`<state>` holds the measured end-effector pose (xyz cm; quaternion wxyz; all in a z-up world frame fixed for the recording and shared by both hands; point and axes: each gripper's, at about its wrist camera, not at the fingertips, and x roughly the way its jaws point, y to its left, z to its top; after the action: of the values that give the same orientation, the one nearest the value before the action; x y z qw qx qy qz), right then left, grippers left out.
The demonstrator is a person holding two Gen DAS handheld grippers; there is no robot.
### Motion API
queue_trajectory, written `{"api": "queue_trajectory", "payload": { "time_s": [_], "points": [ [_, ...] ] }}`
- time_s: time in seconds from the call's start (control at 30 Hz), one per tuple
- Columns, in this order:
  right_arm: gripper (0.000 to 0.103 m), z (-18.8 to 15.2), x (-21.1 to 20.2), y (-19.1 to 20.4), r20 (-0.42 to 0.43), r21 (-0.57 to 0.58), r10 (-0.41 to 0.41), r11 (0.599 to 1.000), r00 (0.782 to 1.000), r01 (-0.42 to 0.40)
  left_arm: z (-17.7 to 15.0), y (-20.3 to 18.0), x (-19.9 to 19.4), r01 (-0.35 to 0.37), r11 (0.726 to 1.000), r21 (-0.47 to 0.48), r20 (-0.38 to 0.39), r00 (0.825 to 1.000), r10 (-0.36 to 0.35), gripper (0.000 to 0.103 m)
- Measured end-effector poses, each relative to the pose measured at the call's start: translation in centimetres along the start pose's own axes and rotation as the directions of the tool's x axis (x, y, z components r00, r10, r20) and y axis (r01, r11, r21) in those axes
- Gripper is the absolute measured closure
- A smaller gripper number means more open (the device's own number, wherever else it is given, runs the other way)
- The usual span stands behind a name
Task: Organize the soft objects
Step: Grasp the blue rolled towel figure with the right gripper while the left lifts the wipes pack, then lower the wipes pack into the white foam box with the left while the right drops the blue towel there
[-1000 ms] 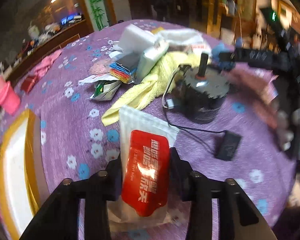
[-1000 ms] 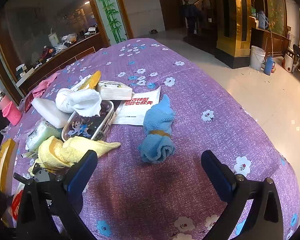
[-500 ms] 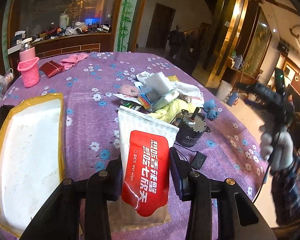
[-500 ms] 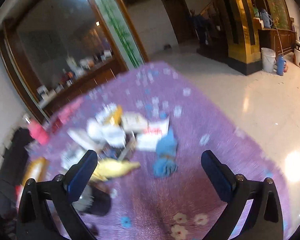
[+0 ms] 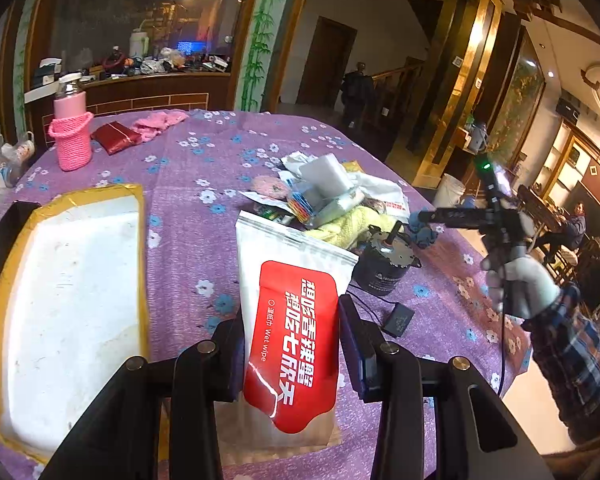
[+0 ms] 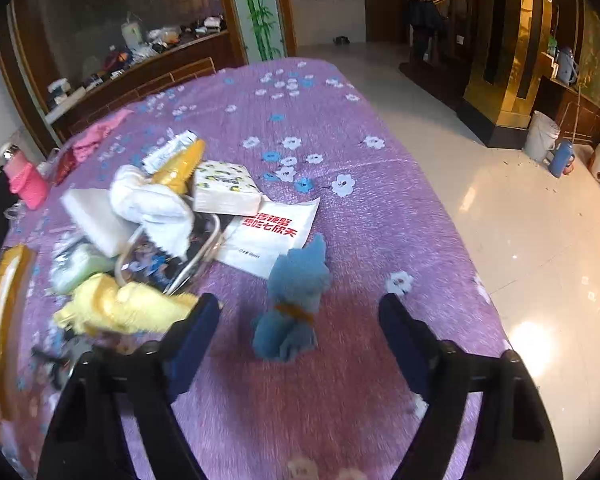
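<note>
left tool [image 5: 292,344]: closed on a wet-wipe pouch [image 5: 290,320], white with a red label, held upright between the pads and lifted clear of the surface [image 5: 188,184], which wears a purple cloth with a flower print. the pouch's lower edge hangs below the pads.

to the left of the pouch, a white tray with a yellow rim [image 5: 64,300] lies flat on the surface. far left corner: pink bottle in a knitted sleeve [image 5: 70,136], a red wallet [image 5: 114,136] just beside it, a pink cloth [image 5: 160,122] past that.

beyond the pouch, a heap of soft goods in mid-surface: white sponge block [image 5: 326,168], yellow towel [image 5: 352,222], assorted packets. a dark motor [image 5: 384,264] stands near the heap's right edge, its cord running to a small black box [image 5: 398,318].

right tool [image 6: 300,320]: jaws have just been closing, now at a middling gap, nothing gripped. a blue rolled towel [image 6: 294,304] with an orange band lies on the surface between the fingers and a little ahead of them, touched by neither pad. in the left view the same tool shows at far right in a gloved hand [image 5: 516,284], plaid sleeve behind it.

behind the blue towel: a second white pouch with red lettering [image 6: 272,232], flat; a tissue pack [image 6: 224,184]; a white cloth [image 6: 152,200] draped on a clear case [image 6: 172,256]. the yellow towel lies just left of the left finger, blurred.
</note>
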<state>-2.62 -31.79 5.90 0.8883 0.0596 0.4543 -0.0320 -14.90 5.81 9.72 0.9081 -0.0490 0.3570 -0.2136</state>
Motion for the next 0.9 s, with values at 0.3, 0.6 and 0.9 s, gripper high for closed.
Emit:
{"api": "queue_trajectory", "payload": {
  "time_s": [0.3,0.6,0.9],
  "points": [
    [0.078,-0.4,1.3,-0.6,-0.042,0.050,0.021,0.999,0.999,-0.019,1.6,2.8,-3.0,0.039,0.994,-0.106,0.031,0.999,-0.036,0.062],
    [0.078,1.4,-10.2,7.3,0.076,-0.084,0.326,0.944,0.942,-0.320,6.7,9.9,-4.5,-0.026,0.976,-0.217,0.031,0.999,0.033,0.061],
    [0.078,0.9,-7.6,26.5,-0.170,-0.210,0.595,0.757,0.786,-0.619,6.5,19.3,1.3,-0.079,0.899,-0.432,-0.060,0.996,0.058,0.061]
  ]
}}
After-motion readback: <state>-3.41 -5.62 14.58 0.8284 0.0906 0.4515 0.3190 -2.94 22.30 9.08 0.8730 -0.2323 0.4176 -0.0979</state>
